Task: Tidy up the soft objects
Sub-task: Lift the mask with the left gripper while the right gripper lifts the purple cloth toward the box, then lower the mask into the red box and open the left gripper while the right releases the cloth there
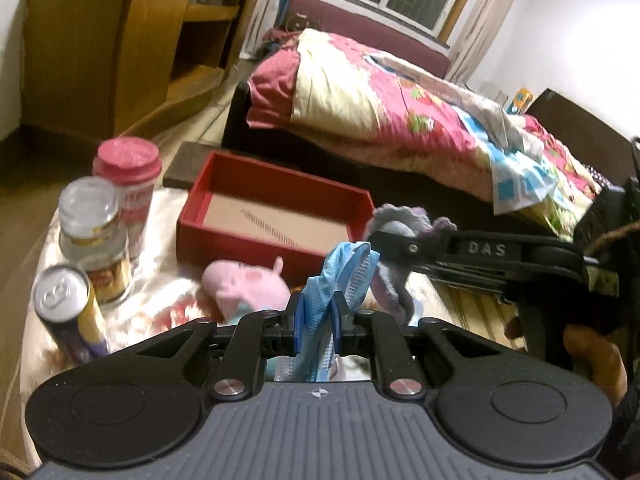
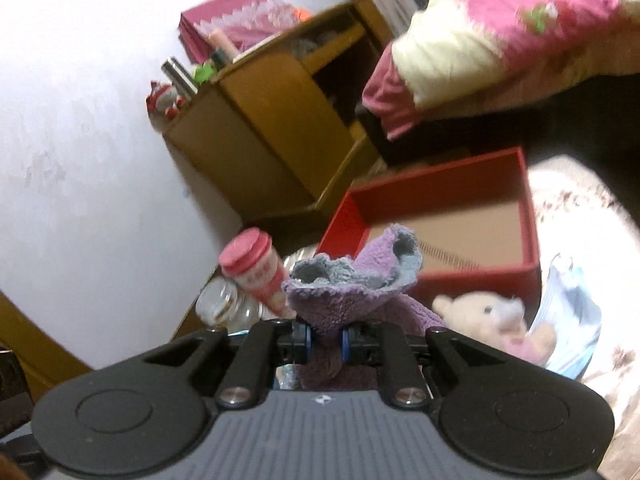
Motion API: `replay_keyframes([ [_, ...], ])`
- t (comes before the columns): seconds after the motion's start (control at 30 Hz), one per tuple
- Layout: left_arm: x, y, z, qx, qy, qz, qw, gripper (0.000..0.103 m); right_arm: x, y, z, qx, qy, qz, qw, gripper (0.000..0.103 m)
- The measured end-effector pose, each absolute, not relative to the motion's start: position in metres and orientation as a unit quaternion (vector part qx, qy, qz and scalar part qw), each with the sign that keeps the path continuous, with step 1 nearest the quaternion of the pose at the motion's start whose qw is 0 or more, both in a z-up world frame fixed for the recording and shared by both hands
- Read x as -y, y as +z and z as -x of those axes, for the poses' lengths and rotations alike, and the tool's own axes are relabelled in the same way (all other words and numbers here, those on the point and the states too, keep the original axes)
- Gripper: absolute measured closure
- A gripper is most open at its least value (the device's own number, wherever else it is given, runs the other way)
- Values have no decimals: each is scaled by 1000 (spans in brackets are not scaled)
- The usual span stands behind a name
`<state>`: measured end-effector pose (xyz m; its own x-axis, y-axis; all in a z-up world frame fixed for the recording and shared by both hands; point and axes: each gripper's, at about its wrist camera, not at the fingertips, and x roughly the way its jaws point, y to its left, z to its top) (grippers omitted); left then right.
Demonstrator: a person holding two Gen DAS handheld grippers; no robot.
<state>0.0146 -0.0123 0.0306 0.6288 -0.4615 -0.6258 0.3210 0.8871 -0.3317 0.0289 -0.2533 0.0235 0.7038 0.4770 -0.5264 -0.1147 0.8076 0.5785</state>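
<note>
your left gripper is clamped on one blue face mask, its pads pinching the crumpled fabric. your right gripper is clamped on one purple-and-grey cloth, which bunches up above the pads. in the left wrist view the right gripper enters from 3 o'clock with that cloth at its tip.

one red box sits open at 12 o'clock of the left gripper, with nothing soft inside. one pink plush toy lies just in front of the box, at 11 o'clock. at 9 to 10 o'clock stand three containers: one pink-lidded cup, one glass jar, one can. in the right wrist view one cream plush toy lies at 2 o'clock.
</note>
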Motion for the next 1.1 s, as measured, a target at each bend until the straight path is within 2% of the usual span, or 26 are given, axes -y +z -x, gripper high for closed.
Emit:
replay_keyframes([
  [0.47, 24, 46, -64, -328, -195, 90, 920, 92, 264, 53, -43, -294, 140, -242, 914, 103],
  [0.8, 36, 42, -101, -309, -188, 74, 929, 92, 271, 47, -65, -295, 125, -233, 918, 103],
  [1.1, 55, 18, -156, -306, -178, 58, 933, 92, 279, 26, -119, -316, 98, -192, 924, 103],
])
